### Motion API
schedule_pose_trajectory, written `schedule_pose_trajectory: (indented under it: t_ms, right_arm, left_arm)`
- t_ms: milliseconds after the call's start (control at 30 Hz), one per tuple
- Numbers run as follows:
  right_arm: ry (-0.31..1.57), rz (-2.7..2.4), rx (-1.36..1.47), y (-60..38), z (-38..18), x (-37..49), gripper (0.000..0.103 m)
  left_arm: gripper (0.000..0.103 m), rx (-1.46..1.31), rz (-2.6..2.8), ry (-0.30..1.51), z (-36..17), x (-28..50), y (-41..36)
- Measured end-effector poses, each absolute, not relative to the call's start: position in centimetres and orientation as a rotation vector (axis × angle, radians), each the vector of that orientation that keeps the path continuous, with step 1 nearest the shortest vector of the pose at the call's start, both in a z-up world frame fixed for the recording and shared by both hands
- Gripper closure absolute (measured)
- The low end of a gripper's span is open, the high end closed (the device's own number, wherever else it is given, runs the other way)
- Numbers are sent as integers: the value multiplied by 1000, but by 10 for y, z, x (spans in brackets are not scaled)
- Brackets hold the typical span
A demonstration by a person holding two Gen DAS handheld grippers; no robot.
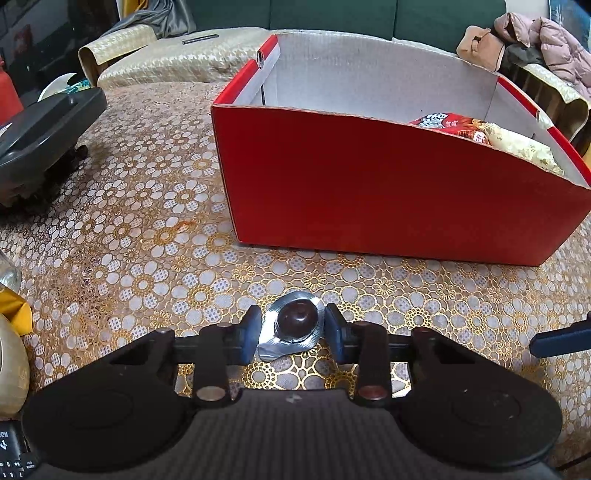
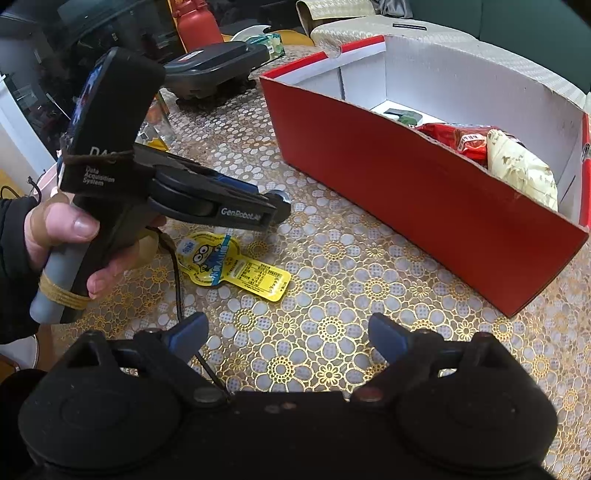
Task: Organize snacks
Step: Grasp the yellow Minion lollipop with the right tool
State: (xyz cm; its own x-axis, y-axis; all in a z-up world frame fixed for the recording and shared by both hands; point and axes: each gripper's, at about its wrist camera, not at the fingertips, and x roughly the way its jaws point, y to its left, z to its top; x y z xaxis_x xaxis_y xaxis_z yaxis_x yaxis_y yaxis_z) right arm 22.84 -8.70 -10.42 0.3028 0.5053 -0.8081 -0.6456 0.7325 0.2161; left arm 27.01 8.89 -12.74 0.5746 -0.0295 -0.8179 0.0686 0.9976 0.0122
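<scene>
My left gripper (image 1: 292, 326) is shut on a small foil-backed blister snack with a dark round dome (image 1: 297, 320), low over the floral tablecloth, in front of the red cardboard box (image 1: 388, 192). The box holds a red snack bag (image 1: 448, 123) and a pale cream bag (image 1: 524, 146). In the right wrist view the left gripper (image 2: 277, 206) is seen from the side, held in a hand. My right gripper (image 2: 288, 336) is open and empty above the cloth. A yellow cartoon pouch (image 2: 225, 264) lies flat under the left gripper. The box (image 2: 424, 206) stands to the right.
A black appliance (image 1: 40, 136) sits at the table's left. A red bottle (image 2: 194, 26) and a plate stand behind it. A green sofa with pink jackets (image 1: 539, 40) lies beyond the table. A yellow item and jar (image 1: 11, 332) are at the left edge.
</scene>
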Motion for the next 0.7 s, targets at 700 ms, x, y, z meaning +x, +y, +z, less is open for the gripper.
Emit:
schedule_pose_trajectory:
  t_ms: [700]
  right_arm:
    - [944,883,-347,-40,-103,233,12]
  left_arm:
    - [78,-129,34,894,-97,225,127]
